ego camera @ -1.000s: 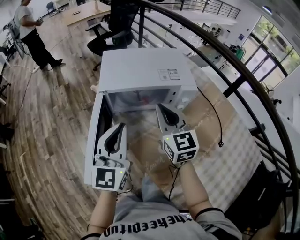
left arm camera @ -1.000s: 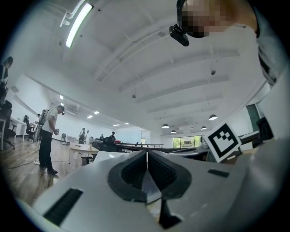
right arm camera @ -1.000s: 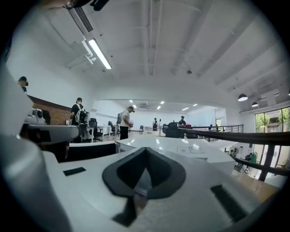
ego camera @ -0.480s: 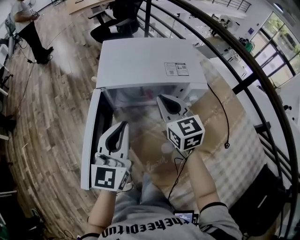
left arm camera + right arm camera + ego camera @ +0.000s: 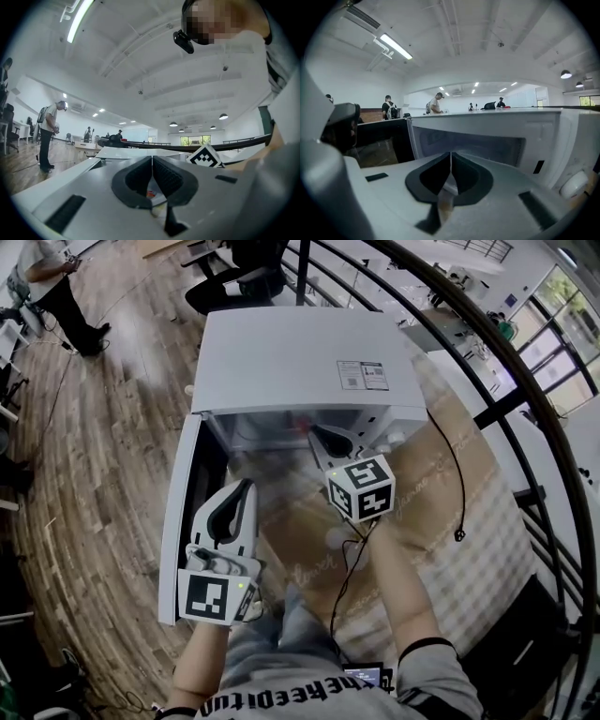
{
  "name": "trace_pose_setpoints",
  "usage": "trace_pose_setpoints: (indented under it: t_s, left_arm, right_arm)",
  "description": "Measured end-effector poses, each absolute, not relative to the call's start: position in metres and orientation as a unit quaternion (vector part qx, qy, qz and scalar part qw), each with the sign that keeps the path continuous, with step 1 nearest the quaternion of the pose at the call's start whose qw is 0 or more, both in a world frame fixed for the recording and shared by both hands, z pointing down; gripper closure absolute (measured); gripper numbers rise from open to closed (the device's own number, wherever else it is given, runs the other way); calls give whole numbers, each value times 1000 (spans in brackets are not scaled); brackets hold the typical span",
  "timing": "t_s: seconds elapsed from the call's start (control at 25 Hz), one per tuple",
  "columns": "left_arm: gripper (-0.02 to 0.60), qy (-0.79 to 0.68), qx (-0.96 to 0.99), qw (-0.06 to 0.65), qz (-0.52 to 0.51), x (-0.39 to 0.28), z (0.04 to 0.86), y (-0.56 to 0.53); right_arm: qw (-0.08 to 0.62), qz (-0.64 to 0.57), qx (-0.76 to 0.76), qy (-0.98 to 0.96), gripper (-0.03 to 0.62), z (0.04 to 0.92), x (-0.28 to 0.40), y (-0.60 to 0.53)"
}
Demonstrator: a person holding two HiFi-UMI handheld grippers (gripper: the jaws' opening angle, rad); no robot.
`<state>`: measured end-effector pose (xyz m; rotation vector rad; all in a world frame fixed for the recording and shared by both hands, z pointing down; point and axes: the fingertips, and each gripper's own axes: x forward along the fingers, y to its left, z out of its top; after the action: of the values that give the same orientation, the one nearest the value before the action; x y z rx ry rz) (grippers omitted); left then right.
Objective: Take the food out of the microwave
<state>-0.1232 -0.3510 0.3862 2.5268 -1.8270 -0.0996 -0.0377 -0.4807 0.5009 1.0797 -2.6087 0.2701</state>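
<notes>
Open-plan hall, plank floor. The microwave (image 5: 300, 352) sits on a cardboard-covered surface (image 5: 450, 521), its door (image 5: 178, 521) swung left.

Head view: left tongs (image 5: 244, 489) beside the door, right tongs (image 5: 319, 435) at the cavity mouth.

Left gripper view: jaws together, empty.

Right gripper view: jaws together, cavity (image 5: 473, 140) ahead; we cannot make out the food inside.

We judge the right jaws should part before entering, level.

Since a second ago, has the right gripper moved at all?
Yes. The right gripper has pushed forward, closer to the open front of the microwave, with its jaws together.
</notes>
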Motion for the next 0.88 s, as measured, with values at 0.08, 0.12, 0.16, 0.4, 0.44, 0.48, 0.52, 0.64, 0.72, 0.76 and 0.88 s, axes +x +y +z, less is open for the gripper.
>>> trace_pose_setpoints:
  t_s: [0.08, 0.12, 0.16, 0.4, 0.44, 0.48, 0.52, 0.64, 0.72, 0.76, 0.88]
  left_arm:
    - [571, -588, 808, 14, -32, -125, 390, -354]
    - [571, -589, 807, 16, -32, -126, 392, -355]
    - [571, -589, 807, 17, -32, -126, 394, -356]
    - [571, -593, 805, 24, -26, -128, 405, -362]
    - [571, -594, 804, 25, -25, -128, 406, -363]
    - [571, -595, 803, 26, -24, -129, 408, -364]
    - [571, -596, 802, 27, -24, -129, 409, -365]
    - [571, -599, 800, 31, -20, -131, 413, -367]
    - [571, -601, 799, 33, -19, -131, 415, -369]
    - [571, -601, 798, 33, -18, -131, 417, -370]
    - [571, -602, 798, 35, -16, -129, 420, -373]
  right_arm:
    - [158, 100, 378, -907, 571, 515, -37, -485]
    - [162, 103, 379, -905, 566, 522, -37, -487]
    - [166, 106, 380, -904, 562, 529, -37, -489]
    - [184, 123, 385, -896, 537, 565, -35, -499]
    - [187, 124, 385, -895, 537, 570, -34, -500]
    - [190, 125, 386, -894, 536, 574, -34, -502]
    - [192, 127, 386, -893, 534, 578, -34, -504]
    - [199, 130, 385, -891, 526, 588, -34, -508]
    - [207, 130, 385, -890, 520, 596, -34, -510]
    - [212, 129, 384, -889, 519, 600, -35, -511]
    - [221, 130, 385, -887, 514, 610, -35, -515]
